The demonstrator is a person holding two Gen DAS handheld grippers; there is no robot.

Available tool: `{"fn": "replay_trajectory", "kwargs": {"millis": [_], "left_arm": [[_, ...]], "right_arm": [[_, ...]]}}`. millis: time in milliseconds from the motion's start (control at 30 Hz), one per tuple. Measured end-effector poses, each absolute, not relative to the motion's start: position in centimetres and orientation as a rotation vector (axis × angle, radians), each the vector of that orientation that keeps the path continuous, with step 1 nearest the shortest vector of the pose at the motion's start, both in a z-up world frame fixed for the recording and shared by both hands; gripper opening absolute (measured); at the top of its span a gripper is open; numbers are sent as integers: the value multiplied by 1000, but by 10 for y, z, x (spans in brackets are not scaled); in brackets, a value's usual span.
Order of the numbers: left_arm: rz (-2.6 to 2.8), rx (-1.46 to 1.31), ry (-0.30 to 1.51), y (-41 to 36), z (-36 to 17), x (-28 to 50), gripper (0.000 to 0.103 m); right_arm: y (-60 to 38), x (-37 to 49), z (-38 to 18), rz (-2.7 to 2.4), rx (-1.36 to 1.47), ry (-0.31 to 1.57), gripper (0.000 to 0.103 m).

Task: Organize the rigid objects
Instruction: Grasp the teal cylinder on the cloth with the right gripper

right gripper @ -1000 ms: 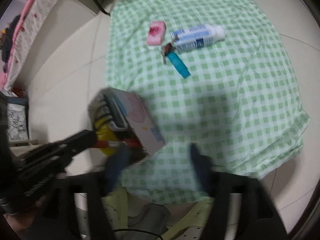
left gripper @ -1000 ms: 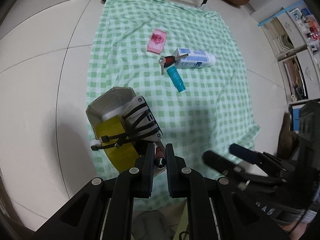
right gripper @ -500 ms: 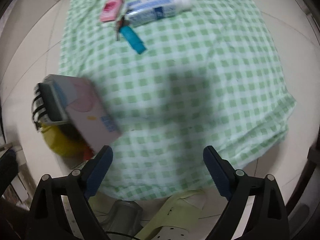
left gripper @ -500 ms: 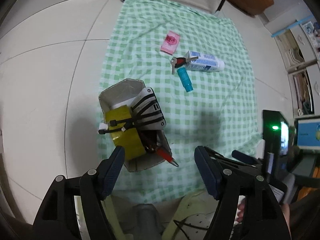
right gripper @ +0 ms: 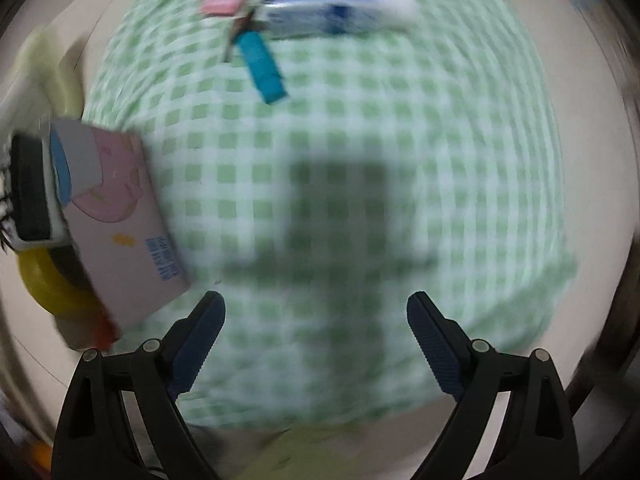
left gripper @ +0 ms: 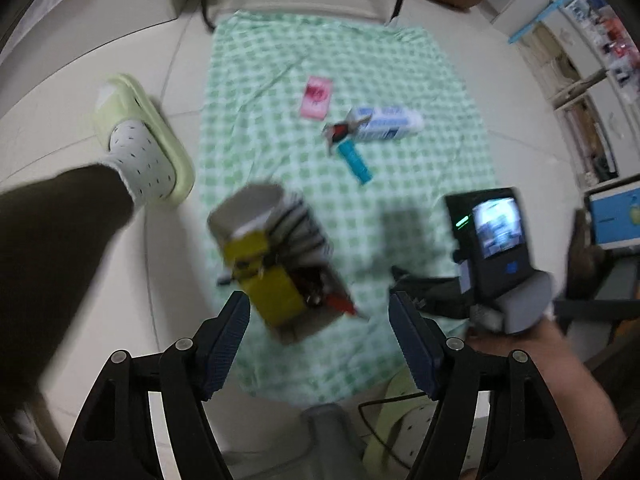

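Clearly, both tools are hanging empty over the green checked cloth [left gripper: 280, 80], fingers spread wide with nothing between them. The left gripper [left gripper: 320, 336] is gaping just short of the open cardboard box [left gripper: 280, 276], whose near end is sitting between and slightly beyond its fingertips; the box is holding a yellow block [left gripper: 272, 288], a black-and-white striped item [left gripper: 300, 228] and something red at its near corner, so it is judged to be serving as the collecting bin, parked at the cloth's near left edge within easy reach.

The right gripper [right gripper: 316, 332] is likewise standing open, with the box [right gripper: 120, 220] lying off beyond its left fingertip and only bare cloth between its fingers. Still loose and far ahead of both sets of fingers are the pink packet [left gripper: 317, 98], the white-and-blue tube [left gripper: 386, 123], the teal cylinder [left gripper: 354, 160] and a red-handled key [left gripper: 338, 134], bunched together, the key touching the tube and the cylinder. They are probably next for the box. The person's foot in a pale green slipper [left gripper: 140, 136] is resting left of the cloth.
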State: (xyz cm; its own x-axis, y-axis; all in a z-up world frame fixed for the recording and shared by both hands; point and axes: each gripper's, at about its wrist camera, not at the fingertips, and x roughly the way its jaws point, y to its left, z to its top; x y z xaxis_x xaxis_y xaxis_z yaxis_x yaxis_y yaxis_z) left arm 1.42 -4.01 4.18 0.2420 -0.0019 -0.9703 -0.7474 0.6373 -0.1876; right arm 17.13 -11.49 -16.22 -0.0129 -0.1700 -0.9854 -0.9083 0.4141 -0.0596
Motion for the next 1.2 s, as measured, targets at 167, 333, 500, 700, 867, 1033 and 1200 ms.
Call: {"fn": "replay_trajectory", "kwargs": {"millis": [167,333,500,700,867,1033,1200], "left_arm": [[565,-680,1165,14,86,36,71],[702,-493,1151,50,102,42,71],[611,-781,1215,57,69,24,71],[591,-777,1238,55,63,16,71],[604,-765,1247,64,64,29,71],[588,-750,1352,51,36,36,71],[497,-709,1412,17,18,44,71]], "right_arm": [[-82,186,-170,927,-1062,1410,93],[-49,212,-181,984,-925,1446,92],[-19,217,-212,1019,-930,1506,83],[-6,209,-238,1000,-1030,1467,56],[0,204,-222,1024,-1095,1513,21],[0,210,-154,1105,-997,1525,21],[-12,205,-86,1191,-1108,1425,21]]}}
